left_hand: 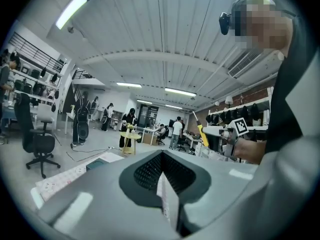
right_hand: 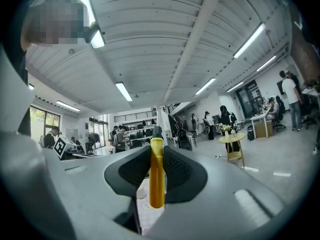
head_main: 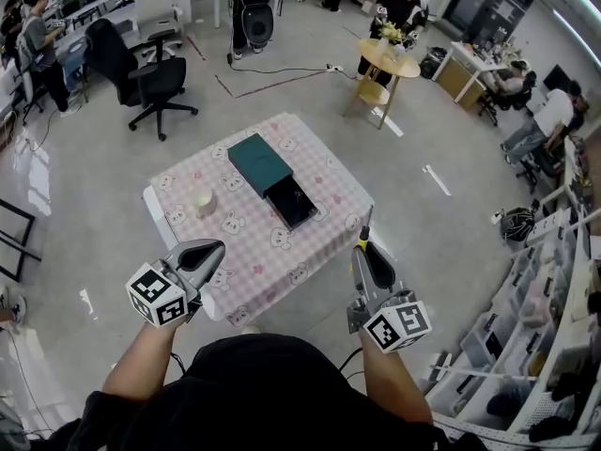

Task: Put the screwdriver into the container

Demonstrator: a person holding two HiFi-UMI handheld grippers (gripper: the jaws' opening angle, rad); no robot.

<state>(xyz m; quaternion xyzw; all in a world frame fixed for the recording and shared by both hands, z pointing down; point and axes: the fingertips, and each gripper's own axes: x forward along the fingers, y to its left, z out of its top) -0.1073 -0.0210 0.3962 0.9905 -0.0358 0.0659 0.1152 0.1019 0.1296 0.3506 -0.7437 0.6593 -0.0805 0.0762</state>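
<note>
My right gripper is shut on a yellow-handled screwdriver, whose shaft sticks up past the jaws; in the head view the screwdriver hangs off the table's right edge. The container, a dark green box with its black drawer pulled open toward me, lies in the middle of the pink checked table. My left gripper is shut with nothing in it, above the table's near left part. In the left gripper view the jaws meet and the screwdriver shows at the right.
A small cream cup stands on the table left of the box. A black office chair is at the back left, a round wooden table at the back right. Shelves with bins line the right wall. People sit at desks around the room.
</note>
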